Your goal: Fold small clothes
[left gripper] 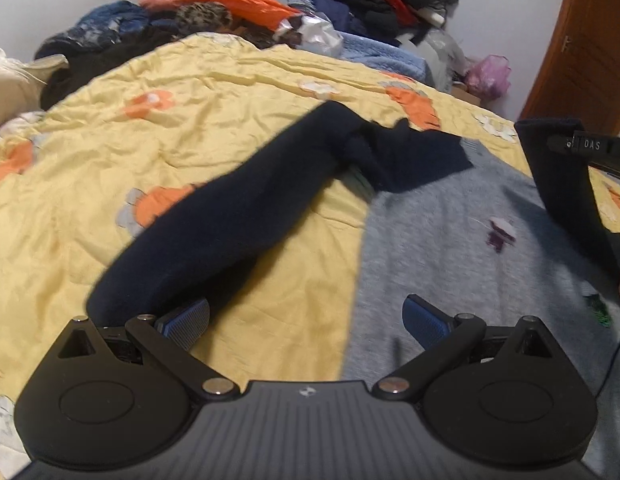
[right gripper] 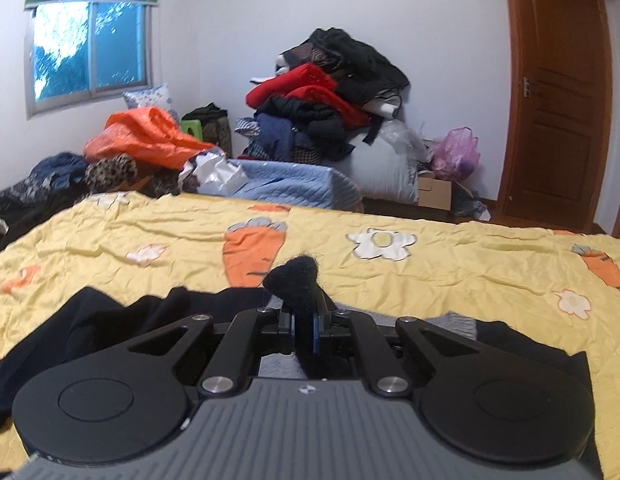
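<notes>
Small grey sweater with navy sleeves (left gripper: 449, 240) lies on the yellow carrot-print quilt (left gripper: 230, 80) of the bed. Left claw (left gripper: 306, 320) wide, nothing between its blue pads, poised over the sweater's edge and the near sleeve (left gripper: 230, 216). Right claw (right gripper: 305, 330) pinched narrow on a tuft of navy sleeve cuff (right gripper: 292, 276), lifted off the quilt

Grey sweater (left gripper: 449, 240), navy sleeves; yellow carrot-print quilt (left gripper: 210, 92).

Bare yellow quilt (right gripper: 449, 264) lies open toward twelve o'clock; clothes piles (right gripper: 321, 116) block the far edge, a dark sleeve (left gripper: 238, 208) crosses at ten o'clock
</notes>
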### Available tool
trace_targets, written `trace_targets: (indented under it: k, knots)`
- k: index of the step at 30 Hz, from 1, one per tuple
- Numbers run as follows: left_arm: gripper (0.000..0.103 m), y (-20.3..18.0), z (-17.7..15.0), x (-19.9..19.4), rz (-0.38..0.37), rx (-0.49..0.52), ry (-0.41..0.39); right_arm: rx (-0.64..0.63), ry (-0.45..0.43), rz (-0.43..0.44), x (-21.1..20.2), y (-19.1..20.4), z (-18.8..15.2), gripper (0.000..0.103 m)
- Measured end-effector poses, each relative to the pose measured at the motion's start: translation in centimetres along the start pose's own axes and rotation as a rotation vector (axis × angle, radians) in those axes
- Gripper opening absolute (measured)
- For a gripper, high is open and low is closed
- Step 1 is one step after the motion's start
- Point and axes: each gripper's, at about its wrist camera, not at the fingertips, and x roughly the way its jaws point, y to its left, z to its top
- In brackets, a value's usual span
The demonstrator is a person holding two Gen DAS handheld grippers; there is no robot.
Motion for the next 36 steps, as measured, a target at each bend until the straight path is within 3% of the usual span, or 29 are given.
trace_targets:
  k: [20,27,36]
  knots:
    - [0.103,0.7,-0.1,0.7,0.023,-0.003,0.02,-0.332,0.049,-0.037,2.7,7.6,-2.6,0.015]
    - [0.103,0.7,-0.1,0.7,0.027,-0.001,0.022,-0.326,0.119,0.017,3.6,8.0,-3.8,0.015]
    - [0.103,0.8,-0.3,0.6,0.036,0.01,0.023,-0.314,0.133,0.081,3.0,8.6,-3.9,0.031]
